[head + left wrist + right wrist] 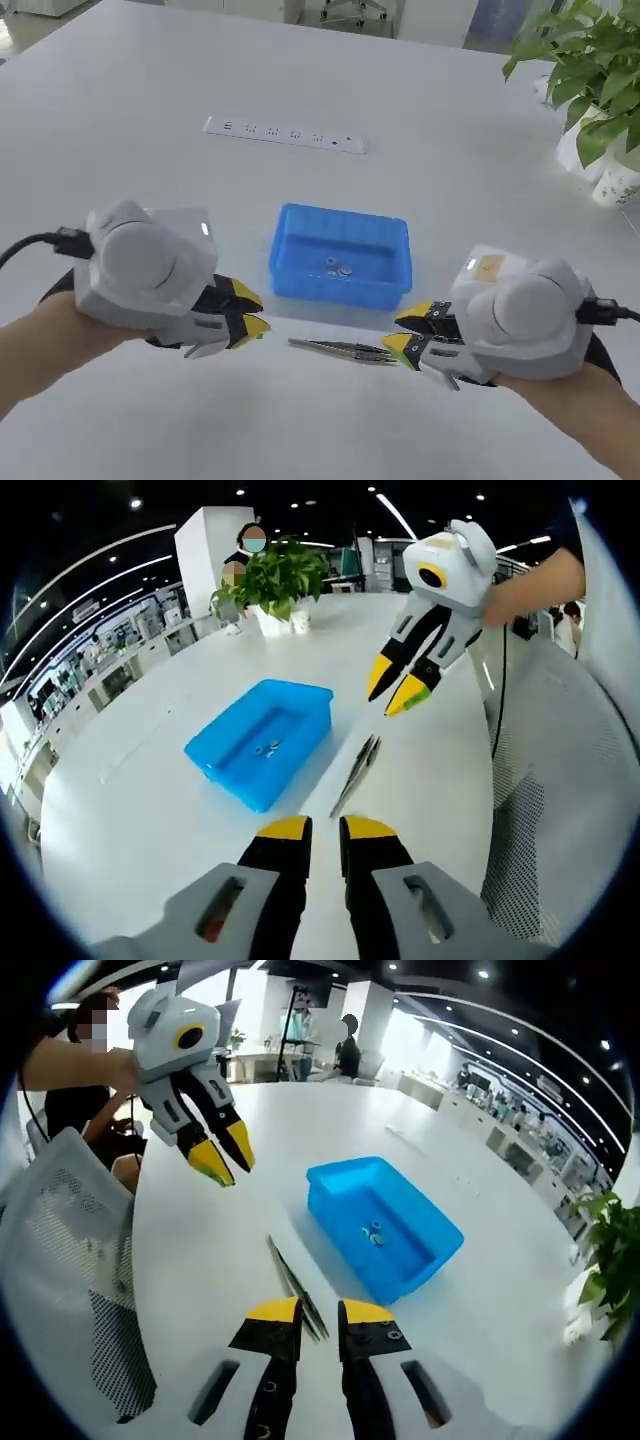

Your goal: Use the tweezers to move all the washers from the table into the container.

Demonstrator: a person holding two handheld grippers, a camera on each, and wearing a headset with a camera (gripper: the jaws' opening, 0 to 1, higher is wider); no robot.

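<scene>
Head view: hovering left gripper (262,312) and right gripper (395,333) either side of the tweezers (340,348), lying loose just before the blue container (335,290); judging transfer near done, seeing washers (340,268) inside it. Left gripper view: holding fingers (285,845) narrowly parted, gripping nothing. Right gripper view: doing likewise above white surface (220,1250), showing open-plan office (480,1070) behind the container.

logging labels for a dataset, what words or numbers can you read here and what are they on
No text can be read in any of these views.
Long white plastic power strip: marks by its sockets, too small to read.
Small orange sticker on top of the right gripper: blurred, unreadable.
</scene>
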